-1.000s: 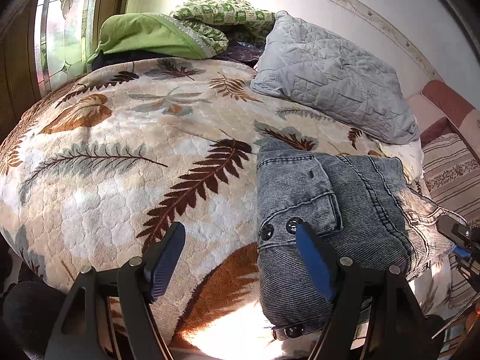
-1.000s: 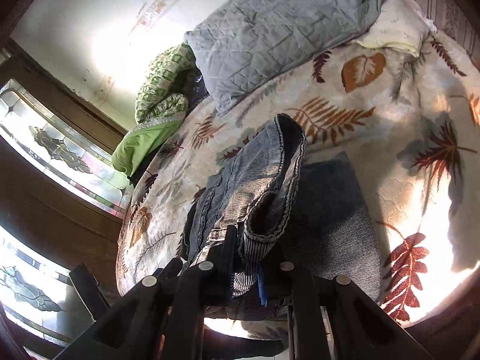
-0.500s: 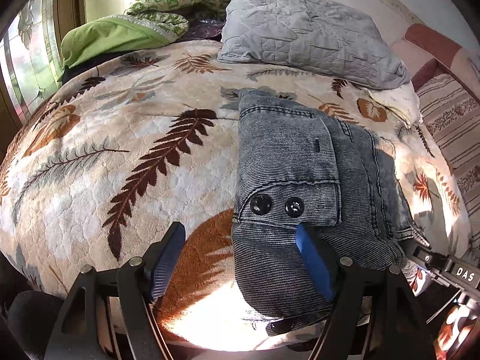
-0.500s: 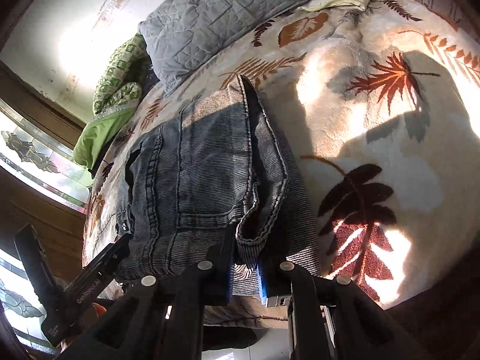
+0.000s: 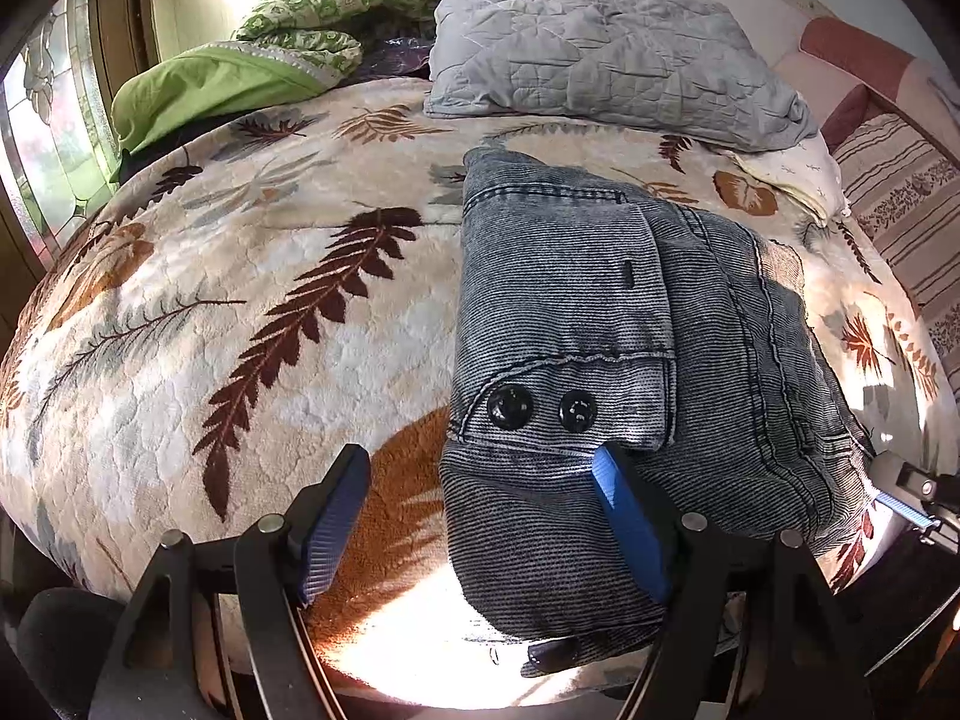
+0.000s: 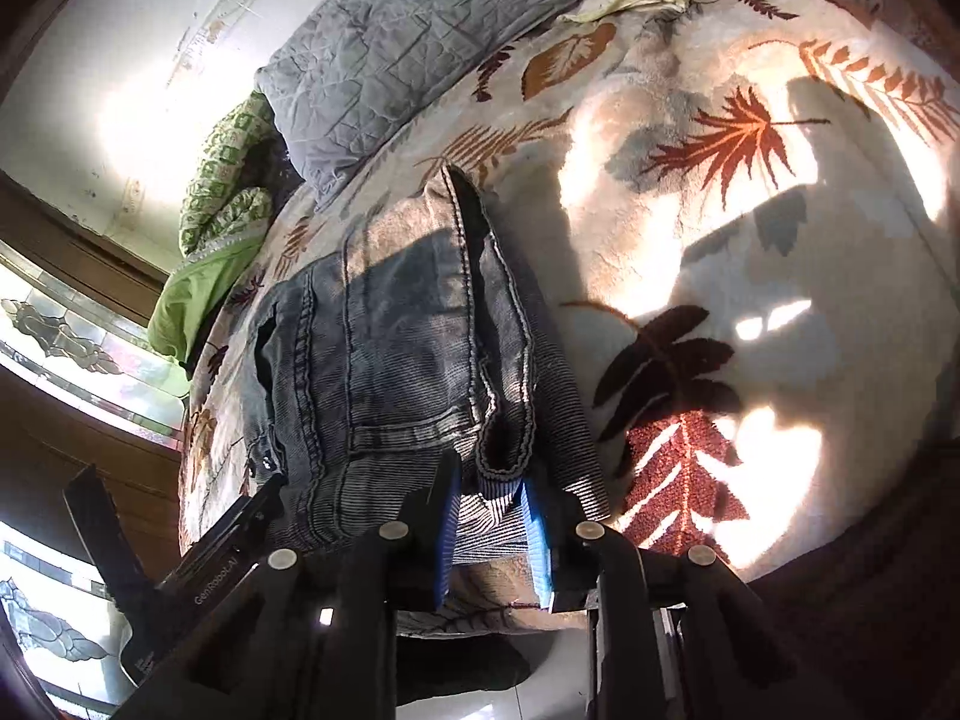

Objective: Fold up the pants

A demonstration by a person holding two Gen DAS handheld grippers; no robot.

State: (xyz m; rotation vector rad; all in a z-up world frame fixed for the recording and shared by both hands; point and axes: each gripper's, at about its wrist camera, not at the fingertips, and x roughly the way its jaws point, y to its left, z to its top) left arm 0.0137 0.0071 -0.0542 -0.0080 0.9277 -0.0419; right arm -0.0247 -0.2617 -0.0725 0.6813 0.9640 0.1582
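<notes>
Grey-blue denim pants (image 5: 606, 360) lie folded in a stack on the leaf-patterned blanket (image 5: 240, 312), two black buttons facing me. My left gripper (image 5: 480, 510) is open and empty at the stack's near left corner, its right finger over the denim. In the right wrist view the pants (image 6: 390, 360) lie flat on the bed. My right gripper (image 6: 489, 516) is partly open around the stack's near edge, its blue pads (image 6: 447, 528) on either side of the striped inner fabric, no longer pinching it.
A grey quilted pillow (image 5: 600, 42) and green bedding (image 5: 240, 72) lie at the head of the bed. A striped cushion (image 5: 900, 204) is at the right. A stained-glass window (image 5: 42, 138) is at the left. The bed edge is just below both grippers.
My right gripper lowered the lifted fold of denim onto the stack and has opened its jaws. My left gripper, open throughout, moved closer over the stack's left corner.
</notes>
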